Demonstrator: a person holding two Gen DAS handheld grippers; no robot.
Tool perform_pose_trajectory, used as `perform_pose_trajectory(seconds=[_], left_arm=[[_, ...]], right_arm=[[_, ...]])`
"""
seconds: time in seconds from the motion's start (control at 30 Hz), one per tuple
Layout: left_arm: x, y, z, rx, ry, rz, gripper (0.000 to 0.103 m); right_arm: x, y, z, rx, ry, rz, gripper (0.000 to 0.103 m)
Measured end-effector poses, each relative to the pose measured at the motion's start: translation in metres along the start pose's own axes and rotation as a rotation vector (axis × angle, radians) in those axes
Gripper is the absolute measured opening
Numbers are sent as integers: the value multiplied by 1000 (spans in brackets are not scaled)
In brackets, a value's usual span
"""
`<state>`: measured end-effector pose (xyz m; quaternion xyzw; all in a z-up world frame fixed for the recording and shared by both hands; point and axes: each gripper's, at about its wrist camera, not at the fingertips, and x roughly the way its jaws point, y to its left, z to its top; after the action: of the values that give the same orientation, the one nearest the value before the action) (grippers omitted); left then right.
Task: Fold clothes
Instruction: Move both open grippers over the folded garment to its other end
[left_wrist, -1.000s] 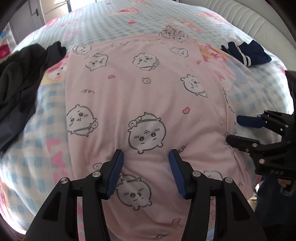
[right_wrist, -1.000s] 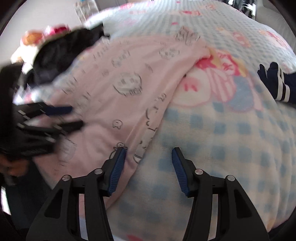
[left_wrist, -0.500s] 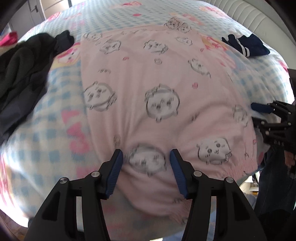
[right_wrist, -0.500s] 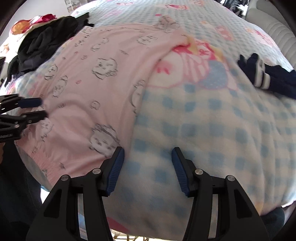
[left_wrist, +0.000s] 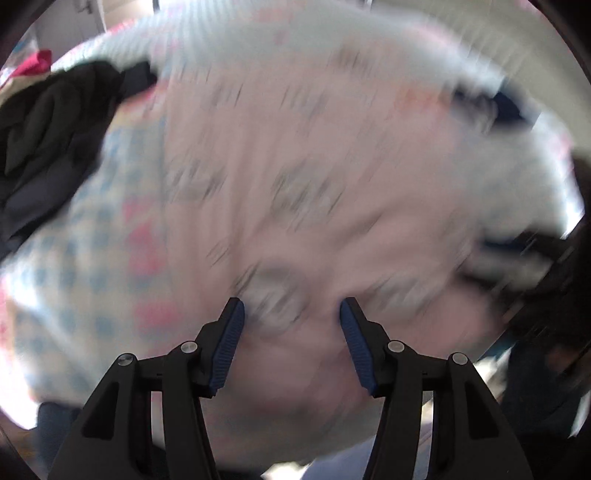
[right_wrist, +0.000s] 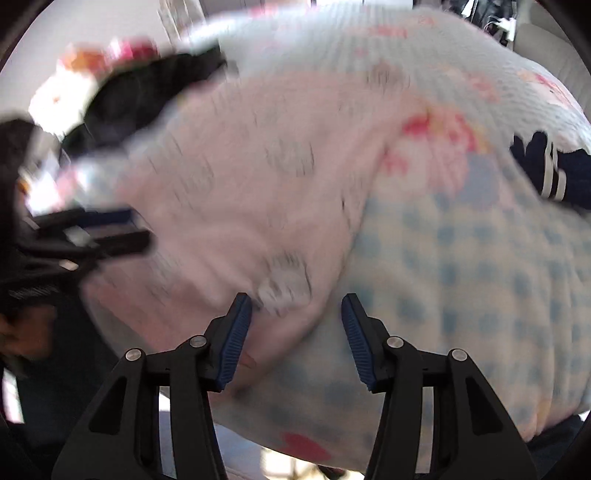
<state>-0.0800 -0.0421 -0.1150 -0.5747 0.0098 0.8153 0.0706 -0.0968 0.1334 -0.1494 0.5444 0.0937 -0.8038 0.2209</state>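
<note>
1. The left gripper (left_wrist: 291, 314) is pointing forward and down at the near hem of the pink garment (left_wrist: 295, 166); its jaws are standing spread, with nothing between the blue pads (left_wrist: 229, 343). The view is heavily motion-blurred.
2. The right gripper (right_wrist: 295, 314) is reaching over the garment's right near corner, jaws likewise released; the left pad (right_wrist: 234, 339) is lying over pink cloth, the right pad over the checked blanket (right_wrist: 480, 277).
3. The pink garment (right_wrist: 240, 177), printed with cartoon faces, is lying spread flat on the blanket, covering the bed's middle.
4. In the right wrist view the left gripper (right_wrist: 110, 232) is appearing at the frame's left, pointing sideways across the garment's near edge.
5. A dark clothing heap (left_wrist: 48, 140) is sitting left of the garment; a navy striped item (right_wrist: 554, 173) is lying to its right, apart.
</note>
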Motion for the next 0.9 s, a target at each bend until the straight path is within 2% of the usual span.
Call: perform_pose_trajectory(seconds=[0.03, 0.13, 0.2, 0.3, 0.4, 0.43, 0.53, 0.57, 0.6, 0.67, 0.7, 0.8, 0.83, 0.9], left_arm=[[-3, 6, -3, -5, 13, 1, 56], [-26, 27, 6, -81, -42, -97, 57], [-31, 30, 22, -78, -109, -99, 57], [-27, 27, 56, -58, -206, -94, 57], [-12, 25, 101, -33, -266, -24, 58], [-7, 25, 112, -46, -267, -9, 57], [20, 29, 130, -47, -200, -82, 58], [29, 30, 132, -40, -169, -95, 58], [38, 31, 129, -14, -126, -52, 58], [50, 48, 115, 14, -69, 92, 63], [45, 64, 108, -42, -71, 68, 69], [27, 101, 90, -187, -97, 9, 68], [21, 104, 87, -218, -125, -5, 67], [10, 98, 83, -307, -207, -90, 67]], right_arm=[[-1, -4, -6, 8, 12, 7, 53], [-21, -20, -7, 41, 0, 26, 55], [-36, -27, 3, 51, -48, 18, 56], [-43, -27, 31, 81, -121, 57, 56], [-23, -25, 49, 64, -105, 61, 56], [-15, -25, 54, 58, -97, 61, 56], [7, -23, 70, 37, -75, 61, 56], [14, -22, 76, 31, -68, 61, 56], [22, -22, 81, 24, -60, 61, 56], [36, -20, 92, 10, -45, 61, 55], [44, -20, 98, 3, -38, 61, 55], [36, -36, 88, 21, -41, 78, 52], [31, -42, 85, 47, -47, 78, 52], [20, -47, 88, 134, -84, 14, 53]])
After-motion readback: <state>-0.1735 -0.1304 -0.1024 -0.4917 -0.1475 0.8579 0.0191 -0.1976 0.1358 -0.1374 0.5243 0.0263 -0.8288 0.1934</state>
